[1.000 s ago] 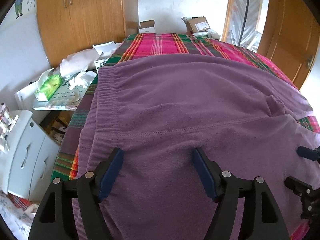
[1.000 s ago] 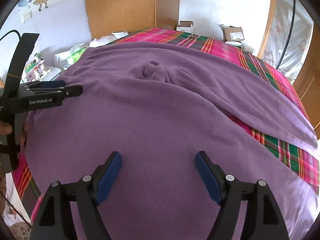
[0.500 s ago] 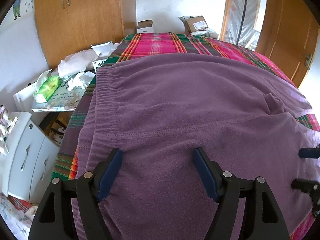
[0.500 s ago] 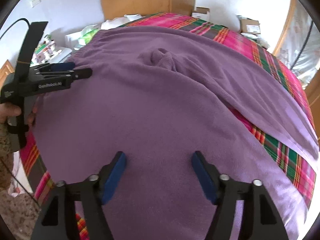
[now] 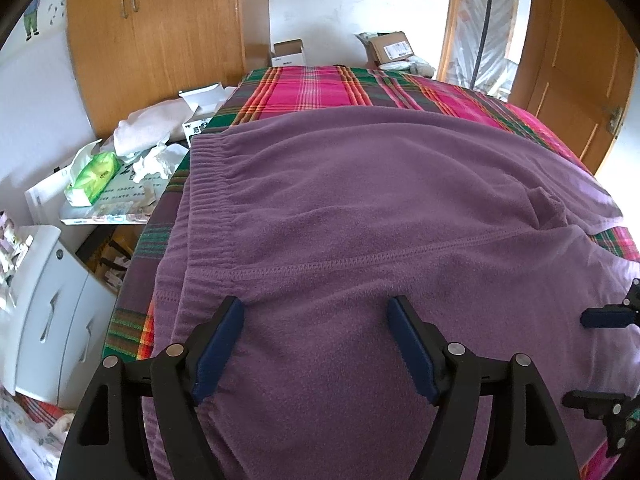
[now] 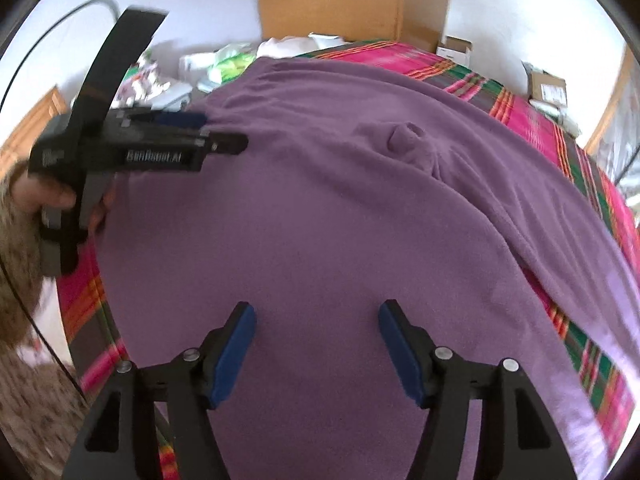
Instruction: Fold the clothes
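Open white box [image 5: 289, 53]: stands on the floor past the far end of the bed, straight ahead of the left gripper; what is in it cannot be seen.
Brown parcel [image 5: 390, 46]: a cardboard box with a white label, ahead and right of the left gripper, closed as far as the frames show.
Green tissue pack [image 5: 94, 176]: lies among crumpled white papers on a low stand ahead and left of the left gripper.
White drawer unit [image 5: 52, 312]: just left of the left gripper, beside the bed; drawers shut.
Purple fleece trousers [image 5: 360, 220]: spread flat on the plaid bedspread [image 5: 320, 88], directly under and ahead of both grippers.
Left gripper [image 5: 316, 322]: fingers spread wide, pointing down at the cloth near the waistband; fleece fills the gap between the blue pads [image 5: 218, 354], which do not pinch it.
Right gripper [image 6: 318, 326]: fingers apart over the nearer leg, pads clear of any fold; its jaws have just been closing a little, with only flat fleece lying below them.
Waistband [image 5: 208, 204]: gathered elastic edge, ahead and left of the left gripper, running away from it.
Stitched seam [image 5: 360, 260]: crosses the cloth just ahead of the left gripper's fingertips.
Small raised pucker [image 6: 408, 140]: at the crotch, ahead and slightly right of the right gripper.
Far leg: runs off to the right of the right gripper, a strip of bedspread showing between the two legs.
Person's hand [image 6: 44, 196]: at the left of the right wrist view, gripping the left gripper's handle; picture blurred there.
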A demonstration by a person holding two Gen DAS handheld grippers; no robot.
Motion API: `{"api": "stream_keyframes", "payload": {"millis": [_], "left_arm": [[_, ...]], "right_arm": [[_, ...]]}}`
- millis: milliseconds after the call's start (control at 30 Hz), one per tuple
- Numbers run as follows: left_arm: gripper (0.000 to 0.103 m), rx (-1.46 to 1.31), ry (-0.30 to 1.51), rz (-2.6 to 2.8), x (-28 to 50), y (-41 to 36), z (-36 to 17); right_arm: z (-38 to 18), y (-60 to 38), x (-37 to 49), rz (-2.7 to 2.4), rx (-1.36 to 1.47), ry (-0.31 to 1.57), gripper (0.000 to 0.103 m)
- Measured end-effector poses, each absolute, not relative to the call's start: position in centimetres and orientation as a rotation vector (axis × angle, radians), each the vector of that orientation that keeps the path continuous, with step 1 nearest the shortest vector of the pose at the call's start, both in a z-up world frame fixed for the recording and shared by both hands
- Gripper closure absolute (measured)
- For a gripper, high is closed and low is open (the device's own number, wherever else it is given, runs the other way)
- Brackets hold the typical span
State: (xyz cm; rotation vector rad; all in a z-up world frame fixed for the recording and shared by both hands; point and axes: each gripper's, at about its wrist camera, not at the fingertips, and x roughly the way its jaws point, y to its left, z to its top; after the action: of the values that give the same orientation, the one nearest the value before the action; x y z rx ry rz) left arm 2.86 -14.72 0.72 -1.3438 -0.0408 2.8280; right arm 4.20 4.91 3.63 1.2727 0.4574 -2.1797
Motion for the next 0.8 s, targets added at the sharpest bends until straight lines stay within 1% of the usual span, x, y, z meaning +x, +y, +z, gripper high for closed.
{"api": "stream_keyframes", "payload": {"millis": [67, 200, 267, 400, 500, 667, 733, 800], "left_arm": [[0.026, -1.342, -0.016, 2.808, 2.7, -14.8, 0.8], [0.026, -1.360, 0.015, 2.734, 2.3, -15.4, 1.1], [0.026, -1.367, 0.007, 2.713, 2.1, -15.8, 1.4], [0.026, -1.326, -0.028, 2.778, 2.0, -16.7, 2.4], [0.026, -1.322, -0.093, 2.809, 1.6, -18.1, 2.6], [0.026, -1.342, -0.147, 2.866, 0.5, -20.9, 2.8], [0.026, -1.327, -0.166, 2.902, -0.2, -22.0, 3.6], [0.026, -1.295, -0.148, 2.924, -1.1, -22.7, 4.3]], "right_arm": [[3.7, 5.3, 4.4, -2.162, 1.278, 0.511, 0.037], [3.9, 6.8, 3.9, -2.166, 1.325, 0.523, 0.038], [4.6, 7.0, 3.9, -2.184, 1.294, 0.530, 0.038], [5.3, 6.2, 3.7, -2.161, 1.231, 0.476, 0.038], [4.5, 4.8, 3.8, -2.113, 1.219, 0.496, 0.038], [3.7, 3.7, 3.5, -2.057, 1.214, 0.529, 0.038], [4.4, 3.8, 3.0, -2.045, 1.193, 0.507, 0.038], [5.4, 3.7, 2.3, -2.035, 1.165, 0.469, 0.039]]}}
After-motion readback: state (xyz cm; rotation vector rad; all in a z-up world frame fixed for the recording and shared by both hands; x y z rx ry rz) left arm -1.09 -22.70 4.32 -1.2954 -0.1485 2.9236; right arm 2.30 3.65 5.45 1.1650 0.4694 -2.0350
